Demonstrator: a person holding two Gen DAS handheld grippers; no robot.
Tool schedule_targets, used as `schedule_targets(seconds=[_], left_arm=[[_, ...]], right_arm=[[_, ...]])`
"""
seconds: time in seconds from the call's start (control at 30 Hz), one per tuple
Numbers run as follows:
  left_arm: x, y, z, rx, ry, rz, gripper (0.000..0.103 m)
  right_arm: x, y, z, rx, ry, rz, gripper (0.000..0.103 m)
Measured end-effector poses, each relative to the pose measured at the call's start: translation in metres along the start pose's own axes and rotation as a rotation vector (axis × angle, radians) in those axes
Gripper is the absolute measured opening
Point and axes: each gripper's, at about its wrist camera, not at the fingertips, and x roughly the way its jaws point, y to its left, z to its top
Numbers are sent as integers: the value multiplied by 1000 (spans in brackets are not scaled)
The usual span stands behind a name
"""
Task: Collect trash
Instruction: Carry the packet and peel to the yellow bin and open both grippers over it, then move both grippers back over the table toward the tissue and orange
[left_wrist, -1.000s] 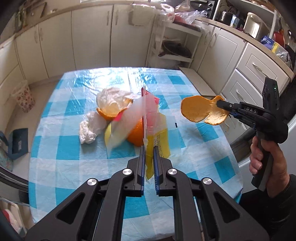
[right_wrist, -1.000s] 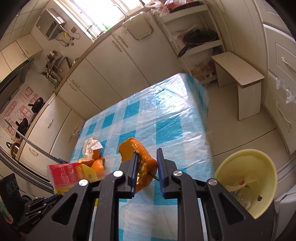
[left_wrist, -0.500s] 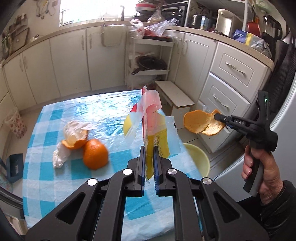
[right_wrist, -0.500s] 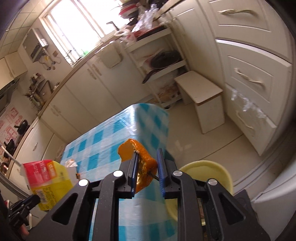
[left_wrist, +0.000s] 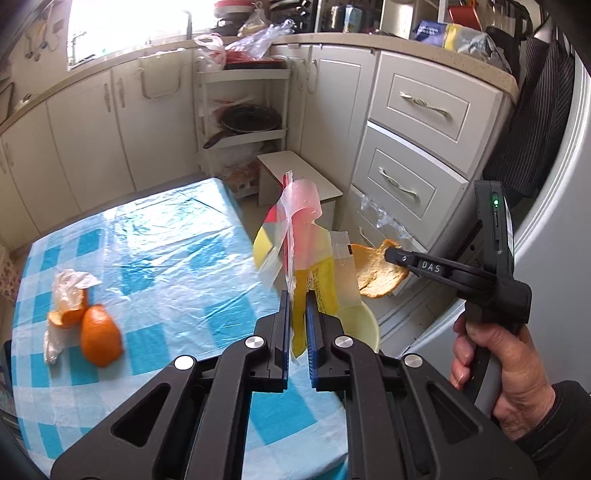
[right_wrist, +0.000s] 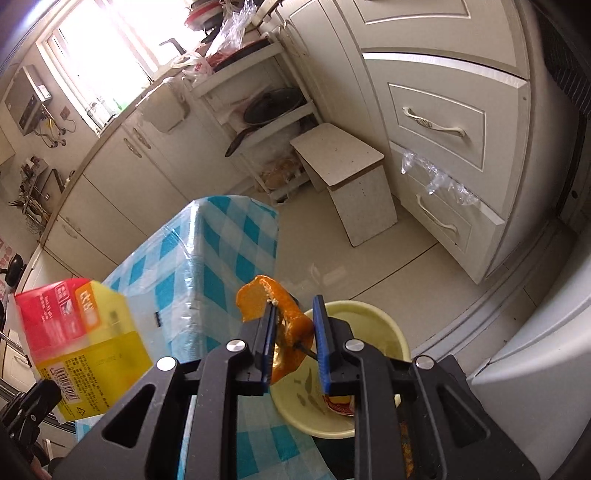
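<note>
My left gripper (left_wrist: 296, 306) is shut on a red and yellow plastic wrapper (left_wrist: 306, 254), also in the right wrist view (right_wrist: 79, 343), held in the air past the table's right edge. My right gripper (right_wrist: 293, 325) is shut on a piece of orange peel (right_wrist: 284, 325), which also shows in the left wrist view (left_wrist: 373, 273), above a yellow bowl (right_wrist: 373, 332) on the floor. The bowl (left_wrist: 360, 325) holds some trash. More orange peel (left_wrist: 99, 336) and crumpled white paper (left_wrist: 68, 288) lie on the table's left part.
The table (left_wrist: 177, 258) has a blue and white checked cloth under clear plastic. A white stool (right_wrist: 351, 173) stands on the floor beyond the bowl. Drawers (right_wrist: 443, 155) line the right wall and a shelf rack (left_wrist: 243, 125) with pans stands behind.
Both grippers have swung right, off the table toward the yellow bowl. The peel is now over the bowl and the wrapper hangs beside it.
</note>
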Motion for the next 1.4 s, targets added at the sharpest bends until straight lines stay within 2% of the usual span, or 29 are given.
schedule_targets(seconds=[0.33,0.5,0.73,0.9,1.03,1.13,1.2,1.4], left_arm=[[69,-34,-8,16,104,8,8],[98,-36,-17,15,161,31,8],[114,-51,-19,67,181,45,8],[126,-64,-21,108,200,65,8],[133,-72,-24,116,221,70,11],[136,-74,-26,115,225,74,20],[135,-76,-26,122,219,83,33],[119,-83,-26,148,178,108,50]], right_arm=[[24,-16,-14,14,127,-53,23],[3,-28,-3,128,40,45,26],[-40,-9,18,138,-114,188,37],[-49,-1,30,140,-145,254,40],[-53,-2,34,153,-156,275,41],[-54,-2,36,157,-161,280,42],[-54,-2,36,159,-161,281,43],[-52,2,35,150,-155,283,46]])
